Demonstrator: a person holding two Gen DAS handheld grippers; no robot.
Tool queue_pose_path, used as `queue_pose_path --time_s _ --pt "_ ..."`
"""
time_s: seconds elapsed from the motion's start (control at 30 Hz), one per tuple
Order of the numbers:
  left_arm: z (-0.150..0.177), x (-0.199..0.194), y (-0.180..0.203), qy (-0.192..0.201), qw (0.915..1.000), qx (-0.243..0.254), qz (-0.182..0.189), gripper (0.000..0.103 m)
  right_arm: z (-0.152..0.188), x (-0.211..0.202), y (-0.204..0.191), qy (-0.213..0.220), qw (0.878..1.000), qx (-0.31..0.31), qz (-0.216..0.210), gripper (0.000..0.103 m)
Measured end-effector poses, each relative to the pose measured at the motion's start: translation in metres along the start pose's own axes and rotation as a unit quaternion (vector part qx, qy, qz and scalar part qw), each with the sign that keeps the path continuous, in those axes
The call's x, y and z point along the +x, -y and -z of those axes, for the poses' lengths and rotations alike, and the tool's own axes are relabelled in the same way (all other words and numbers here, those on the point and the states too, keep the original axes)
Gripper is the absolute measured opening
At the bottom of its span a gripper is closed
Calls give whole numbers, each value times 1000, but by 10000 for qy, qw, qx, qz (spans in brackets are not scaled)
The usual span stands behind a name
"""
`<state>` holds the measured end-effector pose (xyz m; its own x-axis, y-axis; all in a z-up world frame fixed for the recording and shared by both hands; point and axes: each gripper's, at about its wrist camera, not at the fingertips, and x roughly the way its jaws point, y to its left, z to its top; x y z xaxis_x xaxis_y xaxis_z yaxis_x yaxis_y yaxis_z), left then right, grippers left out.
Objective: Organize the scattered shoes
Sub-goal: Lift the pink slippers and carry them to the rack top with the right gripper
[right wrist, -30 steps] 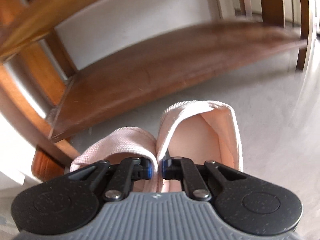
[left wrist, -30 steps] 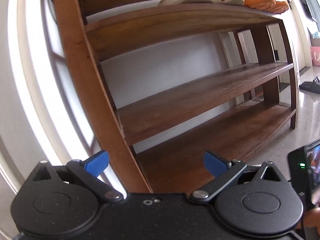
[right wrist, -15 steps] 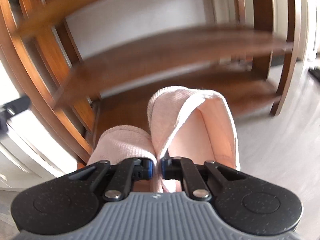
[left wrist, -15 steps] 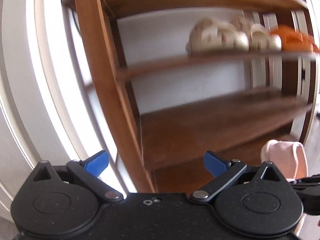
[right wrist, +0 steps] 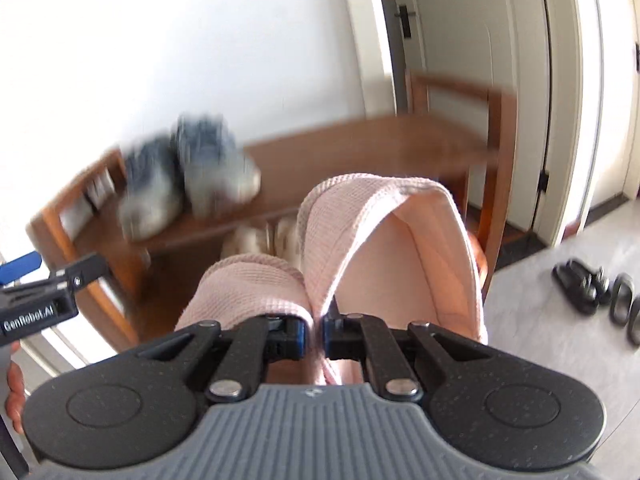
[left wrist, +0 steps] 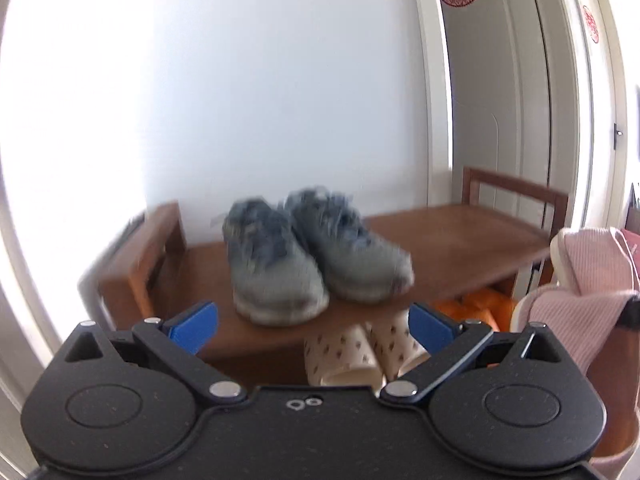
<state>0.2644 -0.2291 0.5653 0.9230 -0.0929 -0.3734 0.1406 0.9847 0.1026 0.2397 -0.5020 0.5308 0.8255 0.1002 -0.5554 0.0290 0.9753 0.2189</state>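
Observation:
My right gripper [right wrist: 315, 330] is shut on a pair of pink knit slippers [right wrist: 372, 248], pinching their inner edges together; they hang in front of the wooden shoe rack [right wrist: 360, 140]. In the left wrist view the same pink slippers [left wrist: 580, 280] show at the right edge. My left gripper [left wrist: 314, 320] is open and empty, facing the rack's top shelf [left wrist: 460, 236]. A pair of grey sneakers [left wrist: 312, 256] stands on that shelf, left of middle. Below it sit cream patterned slippers [left wrist: 360, 352] and orange slippers [left wrist: 476, 306].
White wall behind the rack, white doors [left wrist: 500, 80] to the right. Black sandals [right wrist: 592, 288] lie on the grey floor at right. The top shelf's right half [right wrist: 380, 144] is bare wood. A hand [right wrist: 14, 396] shows at the left edge of the right wrist view.
Both grippers have risen from the rack's lower shelves to its top shelf. The grey sneakers came into view. The right gripper kept its hold on the pink slippers.

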Motion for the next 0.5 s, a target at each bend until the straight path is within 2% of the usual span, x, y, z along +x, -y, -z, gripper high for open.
queue_pose_path --time_s 0.13,0.27,0.33,0.5 --pt "-46 8 17 83 9997 -83 -218 102 -68 1 17 58 9997 -145 -199 10" --pt "-82 20 30 176 9987 -189 -448 102 -123 27 32 -101 9986 -345 -376 10" --pt "-94 26 34 207 9981 -254 -525 102 -138 45 35 -221 9981 -411 -391 10" --pt "-115 48 38 239 9978 -258 -568 102 -167 122 33 -666 9966 -394 -285 10"
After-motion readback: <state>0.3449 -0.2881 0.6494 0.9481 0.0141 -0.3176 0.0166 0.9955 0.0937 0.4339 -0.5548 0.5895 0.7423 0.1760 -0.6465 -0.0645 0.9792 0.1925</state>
